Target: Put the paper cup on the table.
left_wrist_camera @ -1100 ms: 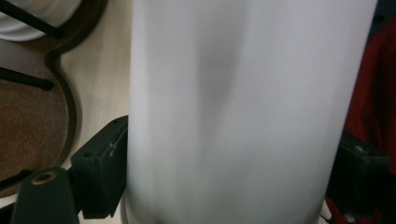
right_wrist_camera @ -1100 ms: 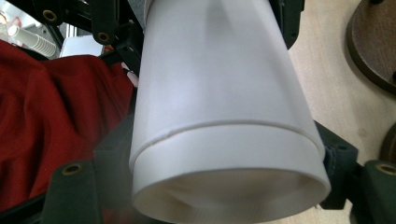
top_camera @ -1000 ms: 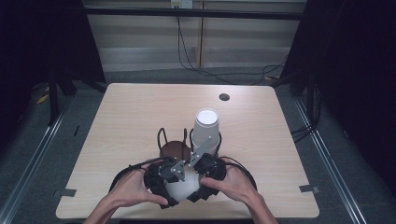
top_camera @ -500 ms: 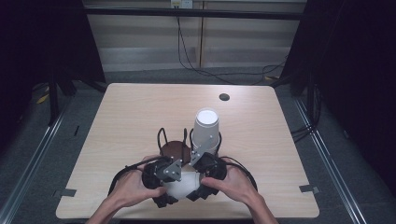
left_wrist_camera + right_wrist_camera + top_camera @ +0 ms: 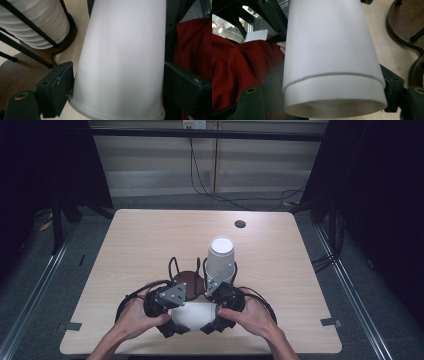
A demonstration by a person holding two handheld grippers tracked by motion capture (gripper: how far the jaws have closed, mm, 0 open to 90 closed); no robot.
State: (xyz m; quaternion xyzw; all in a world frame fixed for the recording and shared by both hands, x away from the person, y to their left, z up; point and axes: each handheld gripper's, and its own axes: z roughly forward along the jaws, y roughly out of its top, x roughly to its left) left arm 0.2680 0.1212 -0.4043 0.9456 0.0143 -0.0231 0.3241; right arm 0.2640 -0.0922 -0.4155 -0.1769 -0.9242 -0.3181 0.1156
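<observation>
A white paper cup (image 5: pixel 195 316) lies on its side between my two grippers near the table's front edge. The left gripper (image 5: pixel 181 314) is shut on its base end, and its black pads (image 5: pixel 58 90) press the cup (image 5: pixel 120 62) from both sides. From the other side, the right gripper (image 5: pixel 214 313) is shut on the rim end. In the right gripper view a step runs around the cup (image 5: pixel 329 50), as of two nested cups, with the open mouth toward the camera. Just behind the grippers, a tall stack of white cups (image 5: pixel 220 256) stands in a black wire rack.
The rack's round brown base (image 5: pixel 188 279) sits just behind the grippers, and its wires and ribbed cup stack (image 5: pixel 37 22) show close by in the left gripper view. A small dark disc (image 5: pixel 240 224) lies at the table's far side. Red fabric (image 5: pixel 237 60) is behind the cup.
</observation>
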